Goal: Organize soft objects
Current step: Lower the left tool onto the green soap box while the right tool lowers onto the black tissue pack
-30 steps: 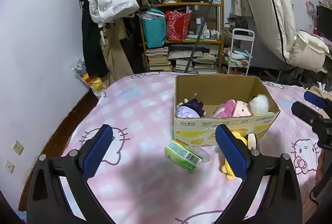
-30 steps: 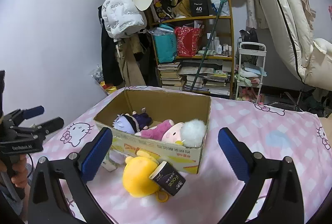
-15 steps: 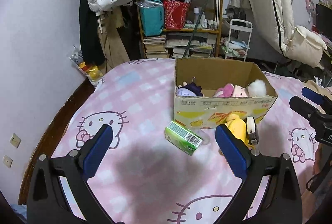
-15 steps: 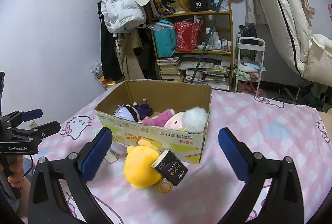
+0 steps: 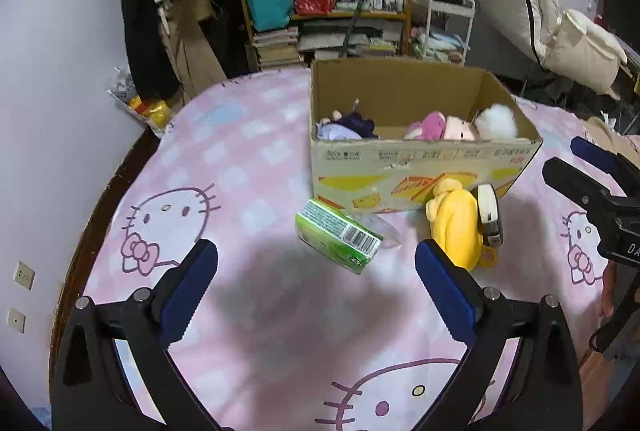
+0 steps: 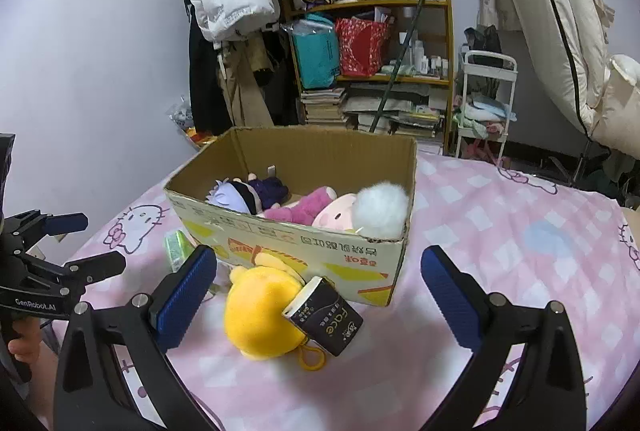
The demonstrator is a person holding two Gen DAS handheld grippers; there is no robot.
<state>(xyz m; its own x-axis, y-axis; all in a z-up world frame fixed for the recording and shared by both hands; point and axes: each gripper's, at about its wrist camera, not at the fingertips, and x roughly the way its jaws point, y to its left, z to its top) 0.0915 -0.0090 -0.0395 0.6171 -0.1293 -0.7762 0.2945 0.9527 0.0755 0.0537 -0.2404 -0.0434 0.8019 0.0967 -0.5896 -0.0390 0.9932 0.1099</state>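
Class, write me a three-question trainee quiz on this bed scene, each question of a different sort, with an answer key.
1. True or false: the yellow plush toy lies inside the brown cardboard box.
2. Multiple choice: what leans against the yellow plush? A) the green tissue pack B) the small black tissue pack C) the white fluffy pompom
3. Fill in: the left gripper and right gripper are both ____.

Key: 1 false, it lies on the pink bedsheet in front of the box. 2 B. 3 open, holding nothing.

Brown matt corrugated cardboard box (image 6: 304, 243); fuzzy yellow cloth plush toy (image 6: 258, 311); glossy green paper carton (image 5: 338, 236); pink printed cloth bedsheet (image 5: 248, 159).
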